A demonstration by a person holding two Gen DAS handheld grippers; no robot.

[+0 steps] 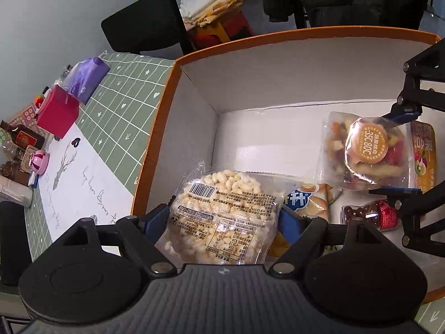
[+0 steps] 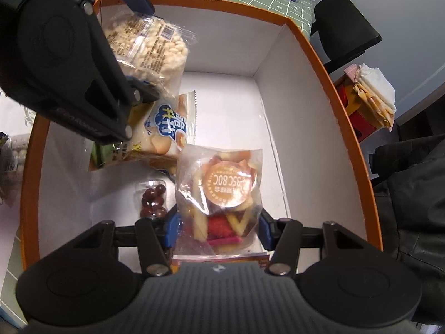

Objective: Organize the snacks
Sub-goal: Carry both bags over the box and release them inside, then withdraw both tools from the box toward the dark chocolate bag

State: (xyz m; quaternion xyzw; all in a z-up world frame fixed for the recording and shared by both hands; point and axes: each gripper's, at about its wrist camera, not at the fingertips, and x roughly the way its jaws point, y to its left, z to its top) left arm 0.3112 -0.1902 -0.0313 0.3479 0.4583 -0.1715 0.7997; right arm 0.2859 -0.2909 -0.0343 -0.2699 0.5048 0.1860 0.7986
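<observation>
An orange-rimmed white box [image 1: 194, 105] [image 2: 319, 55] takes up most of both views. My left gripper [image 1: 222, 222] is shut on a clear pack of puffed rice cakes [image 1: 222, 211] [image 2: 150, 47], held over the box's near left part. My right gripper [image 2: 219, 231] [image 1: 400, 150] is shut on a clear bag of mixed dried fruit [image 2: 222, 192] [image 1: 370, 153] with a round orange label, inside the box. On the box floor lie a blue-and-white biscuit packet [image 2: 164, 130] [image 1: 308, 200] and a small packet of dark red round sweets [image 2: 153, 200] [image 1: 370, 214].
The box stands on a green grid mat [image 1: 122, 94]. To its left are a red box [image 1: 58, 111], a purple pouch [image 1: 86, 78] and small trinkets. A black chair [image 1: 144, 22] and a stool with folded cloth [image 1: 211, 2] stand beyond the table.
</observation>
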